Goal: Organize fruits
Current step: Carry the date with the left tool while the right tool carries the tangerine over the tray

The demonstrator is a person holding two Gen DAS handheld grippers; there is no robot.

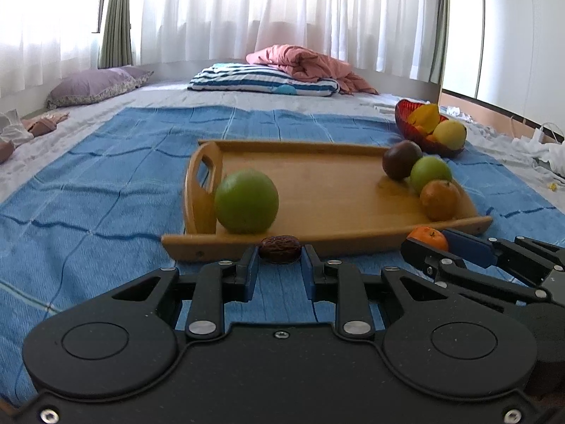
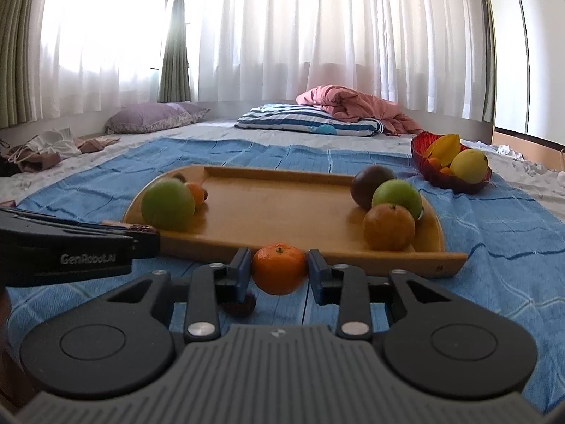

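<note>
The small round orange mandarin [image 2: 279,268] sits pinched between the blue-padded fingers of the right tongs [image 2: 279,270], just in front of the near rim of the shallow wooden tray [image 2: 282,205], while the left tongs [image 1: 280,252] pinch a wrinkled dark brown date [image 1: 280,249] at the same rim, further left. Both fruits look held by narrow contact only; the smooth, rounded mandarin could squirt out if the squeeze eases or the pads sit off its widest part, and the small date could twist loose. Lifting either too low risks clipping the tray's raised edge, which could jolt the loose fruit already inside: the large green apple [image 1: 246,201] by the handle and the cluster of dark purple fruit [image 1: 402,159], smaller green apple [image 1: 430,174] and orange [image 1: 439,199] at the right end. The right wrist view alone shows a small orange fruit [image 2: 197,192] tucked behind the large apple, and another dark fruit [image 2: 240,305] on the blue blanket [image 2: 494,247] under the right tongs, easily crushed. The left wrist view shows the tray's cut-out handle [image 1: 204,183]. The red glass bowl [image 1: 409,120] of yellow fruit stands beyond the tray.
</note>
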